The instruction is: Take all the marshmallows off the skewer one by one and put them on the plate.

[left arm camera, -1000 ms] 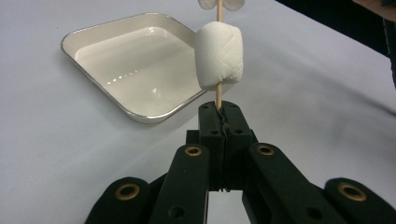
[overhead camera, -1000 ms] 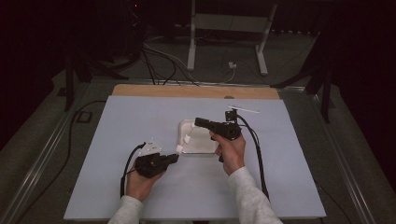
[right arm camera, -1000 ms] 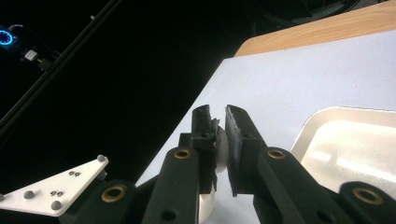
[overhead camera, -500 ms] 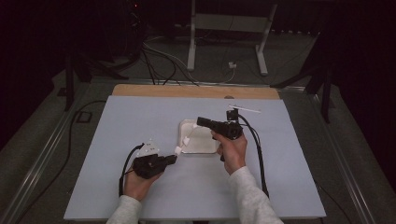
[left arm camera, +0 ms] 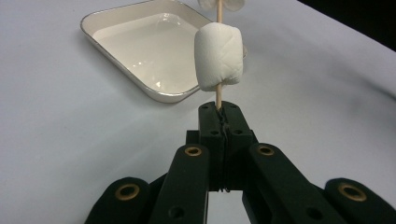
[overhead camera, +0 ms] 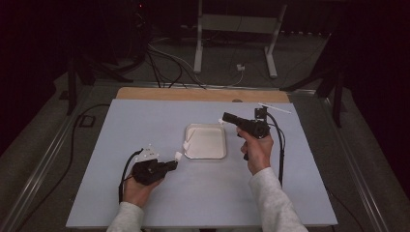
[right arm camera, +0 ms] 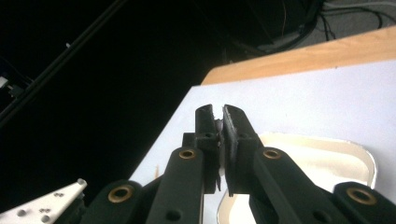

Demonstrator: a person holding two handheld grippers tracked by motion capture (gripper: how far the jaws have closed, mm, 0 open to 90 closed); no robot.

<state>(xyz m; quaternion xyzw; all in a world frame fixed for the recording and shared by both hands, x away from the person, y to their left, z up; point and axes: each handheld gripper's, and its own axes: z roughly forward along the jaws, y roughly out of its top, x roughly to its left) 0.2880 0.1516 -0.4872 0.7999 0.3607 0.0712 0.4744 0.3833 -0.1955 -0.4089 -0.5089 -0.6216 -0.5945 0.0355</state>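
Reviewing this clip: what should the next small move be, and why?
Probably bring the right gripper down toward the skewer tip. The left gripper clamps the skewer, already carrying a marshmallow, while the right pinches something small and white above the tray.

Your left gripper (overhead camera: pixel 170 165) sits low at the near left, its black fingers (left arm camera: pixel 211 122) pressed together and pointing up and to the right in the high view. Your right gripper (overhead camera: pixel 225 117) is held up higher, pointing left, its fingers (right arm camera: pixel 205 122) nearly together, the hand (overhead camera: pixel 256 149) gripping from below, forearm rising from the bottom edge.
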